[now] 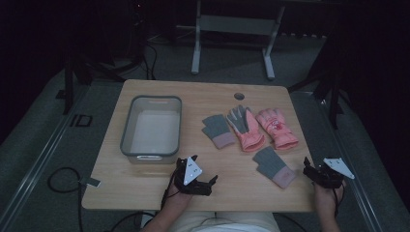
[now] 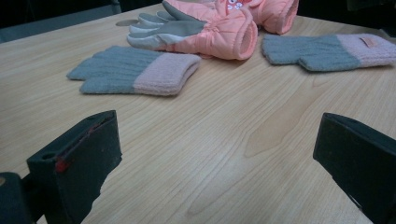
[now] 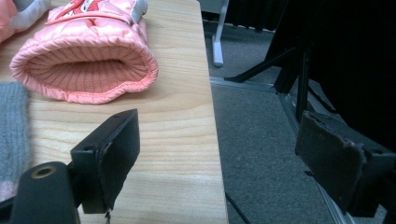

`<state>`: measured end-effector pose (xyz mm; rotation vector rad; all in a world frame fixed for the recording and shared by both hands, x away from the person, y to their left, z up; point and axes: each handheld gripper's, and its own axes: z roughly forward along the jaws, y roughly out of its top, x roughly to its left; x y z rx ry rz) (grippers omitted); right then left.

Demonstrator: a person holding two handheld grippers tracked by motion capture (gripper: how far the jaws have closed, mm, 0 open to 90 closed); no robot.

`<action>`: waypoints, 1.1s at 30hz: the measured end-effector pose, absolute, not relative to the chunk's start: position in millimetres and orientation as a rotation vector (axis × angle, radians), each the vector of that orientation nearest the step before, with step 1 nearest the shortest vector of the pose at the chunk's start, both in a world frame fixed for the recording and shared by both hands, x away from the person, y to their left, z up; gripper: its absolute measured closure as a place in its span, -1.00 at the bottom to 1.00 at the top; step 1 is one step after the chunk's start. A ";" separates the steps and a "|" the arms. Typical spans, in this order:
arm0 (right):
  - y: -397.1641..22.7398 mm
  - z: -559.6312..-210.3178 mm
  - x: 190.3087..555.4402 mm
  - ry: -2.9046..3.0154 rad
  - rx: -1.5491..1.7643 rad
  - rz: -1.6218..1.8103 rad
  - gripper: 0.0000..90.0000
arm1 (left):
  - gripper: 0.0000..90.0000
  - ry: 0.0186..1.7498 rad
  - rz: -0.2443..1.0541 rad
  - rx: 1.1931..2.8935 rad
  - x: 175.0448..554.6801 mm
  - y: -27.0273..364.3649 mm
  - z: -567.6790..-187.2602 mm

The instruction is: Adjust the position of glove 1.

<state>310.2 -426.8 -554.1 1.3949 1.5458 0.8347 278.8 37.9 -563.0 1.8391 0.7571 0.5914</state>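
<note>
While we held both grippers low at the near edge of the table (image 1: 145,191), four gloves lay on the right half of it. Our left gripper (image 1: 209,182) rested on the wood near the middle of the near edge, and its jaws stood wide apart with nothing between them; in the left gripper view we saw only bare wood between the two black jaws. Our right gripper (image 1: 309,170) was at the right edge of the table, partly over the floor (image 3: 261,140), and its jaws were also wide open and held nothing.

Nearest to the right gripper lay a grey knitted glove (image 1: 273,166) with a pink cuff, just beside it toward the left. A second grey knitted glove (image 1: 218,130) of the same kind lay farther from us, near the middle of the table. Between and behind them were two pink padded gloves: one with a grey palm (image 1: 246,127) facing up, and one (image 1: 276,127) to its right, which was touching it or almost touching. In the right gripper view the open cuff of this right pink glove (image 3: 86,70) faced the camera.

On the left half of the table stood a grey plastic tub (image 1: 126,126), well apart from the gloves.
</note>
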 end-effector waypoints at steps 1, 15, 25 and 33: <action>-427.1 -554.0 310.3 1.547 1.397 0.838 -0.70 | -0.99 0.754 0.594 1.839 278.4 37.9 -563.0; -426.8 -554.5 319.1 1.629 1.456 0.798 -0.73 | -0.99 0.756 0.584 1.833 278.6 38.2 -563.0; -425.5 -545.4 318.2 1.659 1.454 0.832 -0.74 | -0.99 0.755 0.582 1.835 278.6 38.0 -562.9; -420.3 -530.8 318.5 1.697 1.452 0.842 -0.74 | -0.99 0.754 0.585 1.837 278.5 37.7 -563.0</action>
